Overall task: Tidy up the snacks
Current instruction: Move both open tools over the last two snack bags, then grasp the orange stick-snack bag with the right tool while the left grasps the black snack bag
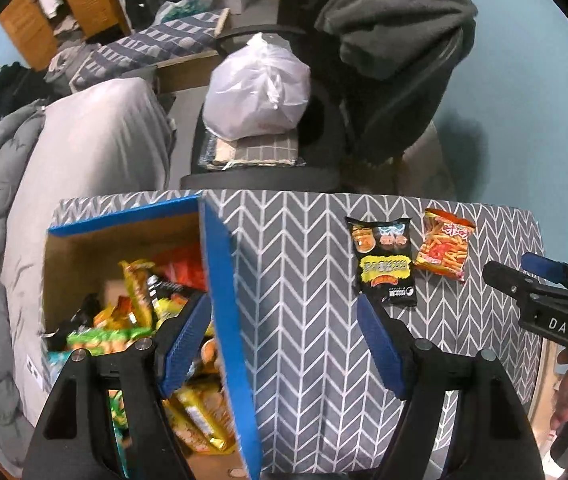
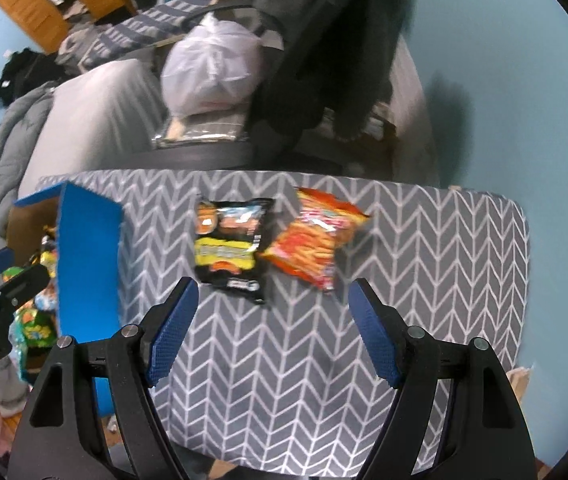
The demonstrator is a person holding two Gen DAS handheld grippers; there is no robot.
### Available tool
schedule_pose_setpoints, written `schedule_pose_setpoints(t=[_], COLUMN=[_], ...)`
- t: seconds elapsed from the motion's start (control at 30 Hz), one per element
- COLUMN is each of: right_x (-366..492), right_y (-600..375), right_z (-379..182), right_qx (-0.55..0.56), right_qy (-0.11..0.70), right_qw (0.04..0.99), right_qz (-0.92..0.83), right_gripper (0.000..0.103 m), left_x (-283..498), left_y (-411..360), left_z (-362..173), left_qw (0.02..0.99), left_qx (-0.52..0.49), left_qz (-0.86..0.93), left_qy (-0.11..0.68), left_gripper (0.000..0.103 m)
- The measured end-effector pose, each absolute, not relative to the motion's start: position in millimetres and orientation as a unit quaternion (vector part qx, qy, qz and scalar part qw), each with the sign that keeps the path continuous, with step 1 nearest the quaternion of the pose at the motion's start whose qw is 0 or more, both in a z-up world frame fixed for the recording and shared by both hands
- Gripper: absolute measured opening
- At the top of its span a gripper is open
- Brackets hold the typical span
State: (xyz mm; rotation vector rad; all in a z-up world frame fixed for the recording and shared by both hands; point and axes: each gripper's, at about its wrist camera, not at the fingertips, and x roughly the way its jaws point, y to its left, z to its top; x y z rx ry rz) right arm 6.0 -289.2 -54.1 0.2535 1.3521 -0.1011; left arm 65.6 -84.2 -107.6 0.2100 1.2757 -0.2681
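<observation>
A black snack bag (image 1: 383, 260) (image 2: 232, 250) and an orange-red snack bag (image 1: 445, 245) (image 2: 318, 240) lie side by side on the grey chevron table (image 1: 304, 280) (image 2: 424, 260). A blue-walled cardboard box (image 1: 224, 280) (image 2: 88, 256) full of mixed snack packs (image 1: 140, 308) stands at the table's left. My left gripper (image 1: 284, 344) is open and empty, straddling the box's right wall. My right gripper (image 2: 272, 328) is open and empty, just short of the two bags; it also shows at the right edge of the left wrist view (image 1: 540, 280).
Behind the table stands a black chair with a white plastic bag (image 1: 258, 88) on a checked cushion and a dark garment (image 1: 396, 52) over its back. Grey bedding (image 1: 84, 152) lies to the left. A light blue wall is on the right.
</observation>
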Motion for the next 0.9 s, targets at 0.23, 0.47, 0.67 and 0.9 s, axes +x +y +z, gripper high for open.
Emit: schedule_pose_setpoints(t=[0.23,0.47,0.67,0.9], right_x=[20.0,44.1,58.1,61.4], right_y=[-319.7,-331.1,-338.2,-332.5], right_z=[-86.2,-125.8,-152.4,-175.0], right_qx=[0.159,0.196,0.207,0.176], right_qy=[0.644,0.658,0.664,0.675], right_qw=[0.745,0.72,0.707,0.704], right_qz=[-0.073,-0.095,-0.127,-0.134], right_gripper=[0.077,0.077,0.077,0.074], left_x=[89.4,109.5,119.5,123.2], left_y=[-109.7,-129.7,-142.0,-158.0], left_z=[-138.1,-171.1,-188.5,-197.9], left_qw=[0.776,0.766,0.761,0.751], left_qx=[0.119,0.132,0.118,0.098], left_qz=[-0.123,-0.115,-0.109,-0.114], left_qy=[0.607,0.619,0.628,0.643], left_gripper=[0.077,0.077,0.077,0.078])
